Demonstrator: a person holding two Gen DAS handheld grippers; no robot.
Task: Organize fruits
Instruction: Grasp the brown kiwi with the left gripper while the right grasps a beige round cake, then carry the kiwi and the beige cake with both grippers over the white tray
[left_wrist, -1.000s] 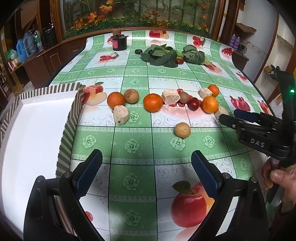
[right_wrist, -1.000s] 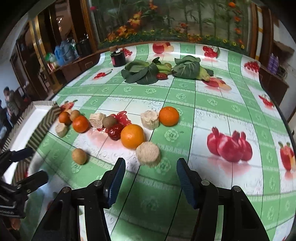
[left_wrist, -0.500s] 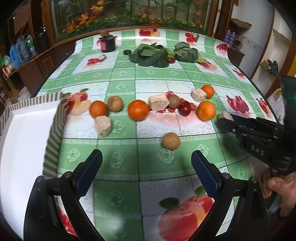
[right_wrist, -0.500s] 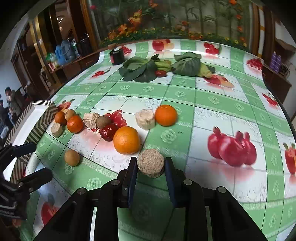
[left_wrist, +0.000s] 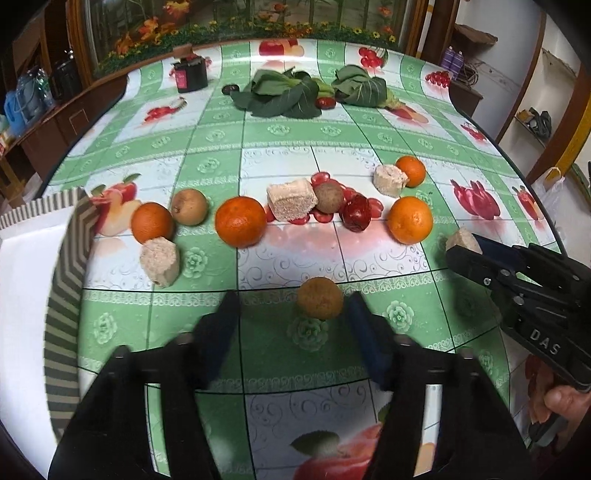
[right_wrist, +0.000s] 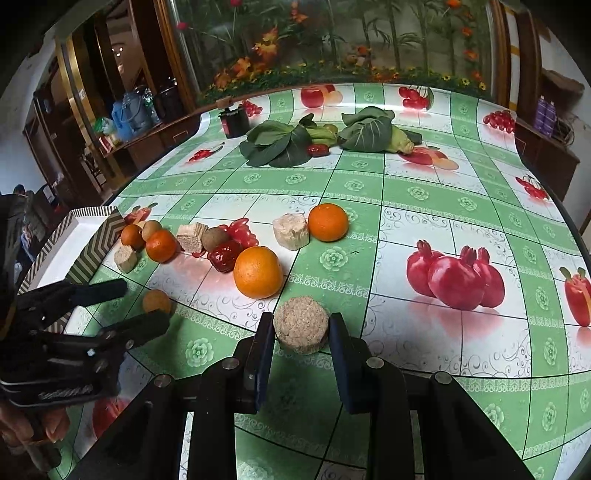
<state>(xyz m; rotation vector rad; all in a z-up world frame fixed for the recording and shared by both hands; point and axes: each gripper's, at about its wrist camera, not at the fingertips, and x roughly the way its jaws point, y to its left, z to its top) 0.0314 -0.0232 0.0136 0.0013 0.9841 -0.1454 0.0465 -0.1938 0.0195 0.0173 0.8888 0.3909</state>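
In the left wrist view, four oranges (left_wrist: 240, 221) lie in a loose row across the middle of the frame, mixed with pale spongy chunks (left_wrist: 292, 203), brown round fruits (left_wrist: 189, 207) and a glossy red fruit (left_wrist: 357, 213). Lower centre, one tan round fruit (left_wrist: 320, 298) (slightly blurred) sits alone.

Left tool (left_wrist: 291, 314) just been closing, small brown fruit (left_wrist: 320, 298) between its fingers, right pad touching, left w/ gap. Oranges & beige chunks spread across desk (left_wrist: 277, 144); striped box (left_wrist: 62, 295) at left.
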